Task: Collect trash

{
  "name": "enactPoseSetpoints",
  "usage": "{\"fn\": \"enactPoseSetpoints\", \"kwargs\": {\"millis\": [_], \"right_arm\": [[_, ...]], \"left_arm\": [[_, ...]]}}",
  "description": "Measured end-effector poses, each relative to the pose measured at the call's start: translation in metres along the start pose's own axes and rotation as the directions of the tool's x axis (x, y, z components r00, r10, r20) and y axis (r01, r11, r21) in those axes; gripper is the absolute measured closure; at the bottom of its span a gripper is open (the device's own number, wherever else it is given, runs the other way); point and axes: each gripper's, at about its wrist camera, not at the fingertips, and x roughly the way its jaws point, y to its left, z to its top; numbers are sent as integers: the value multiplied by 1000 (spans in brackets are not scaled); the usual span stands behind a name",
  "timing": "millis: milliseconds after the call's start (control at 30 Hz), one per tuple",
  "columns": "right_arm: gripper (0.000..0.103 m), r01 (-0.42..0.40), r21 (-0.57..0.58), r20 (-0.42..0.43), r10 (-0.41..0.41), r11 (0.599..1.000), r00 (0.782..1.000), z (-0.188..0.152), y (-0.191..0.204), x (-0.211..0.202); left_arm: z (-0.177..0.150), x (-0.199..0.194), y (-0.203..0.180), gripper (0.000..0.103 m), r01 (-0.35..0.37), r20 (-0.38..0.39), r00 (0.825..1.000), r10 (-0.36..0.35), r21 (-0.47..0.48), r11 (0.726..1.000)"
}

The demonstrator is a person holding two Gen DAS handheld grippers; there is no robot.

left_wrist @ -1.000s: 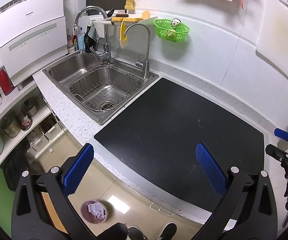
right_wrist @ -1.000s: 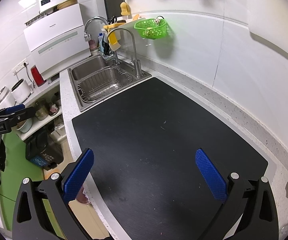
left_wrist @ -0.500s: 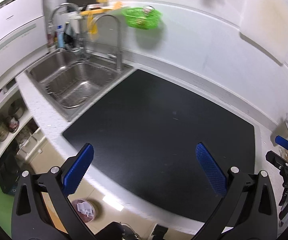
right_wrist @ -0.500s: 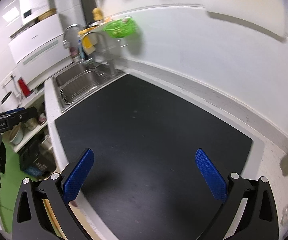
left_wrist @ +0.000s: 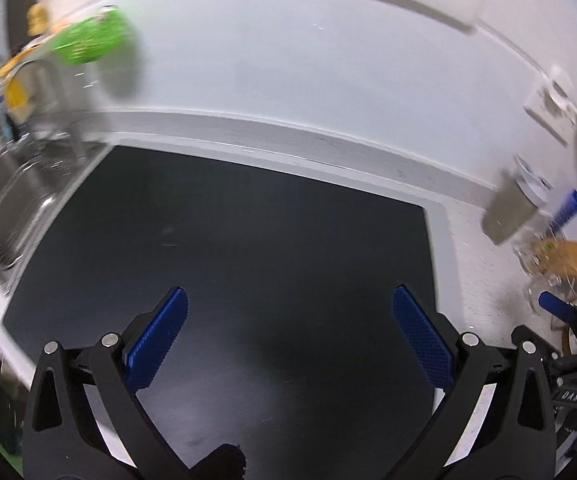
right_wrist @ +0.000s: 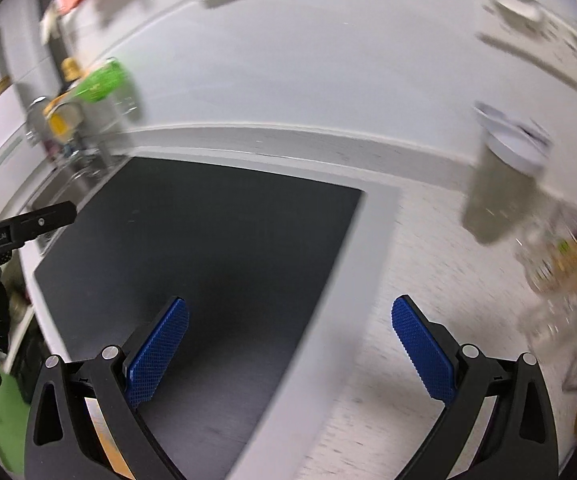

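The mat (left_wrist: 248, 240) is plain black. The counter (right_wrist: 428, 280) is white with fine speckles. The gripper pads (right_wrist: 422, 346) are blue with a small diamond grid. The basket (left_wrist: 92, 42) is bright green.

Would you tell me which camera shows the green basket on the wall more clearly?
The left wrist view: the green basket appears larger there, though motion-blurred. In the right wrist view the basket is smaller and equally smeared.

Home kitchen: steel sink (left_wrist: 4, 208) with tap, speckled countertop (right_wrist: 420, 280), black mat (left_wrist: 228, 264), white wall.
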Motion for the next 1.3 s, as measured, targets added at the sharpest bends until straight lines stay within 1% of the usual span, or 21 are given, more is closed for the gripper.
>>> {"fn": "enactPoseSetpoints", "kwargs": {"millis": [167,300,467,700,867,1100,1200,1300], "right_arm": [[5,56,48,-7,-55,997,998,-15,-30,1],[5,93,85,-7,-93,992,996,-27,-49,2],[5,151,156,-36,-148,976,988,-46,-74,14],[5,214,212,-52,-208,953,977,-61,-100,26],[5,231,230,-59,-223,945,973,-66,-113,29],[5,230,223,-54,-224,947,973,-66,-113,25],[5,217,203,-53,-211,955,976,-61,-104,26],[5,190,168,-53,-184,967,982,-52,-89,32]], "left_arm": [[5,36,-54,3,50,-33,998,-48,57,997],[5,58,-88,3,78,-63,995,-72,91,993],[3,89,-138,3,104,-93,991,-92,134,986],[-2,120,-185,3,125,-110,988,-108,165,978],[-4,127,-202,3,125,-110,988,-106,189,974],[-4,128,-201,3,132,-121,986,-111,180,975],[-2,117,-190,3,99,-96,992,-83,182,978],[1,104,-169,3,46,-79,996,-33,178,983]]}}
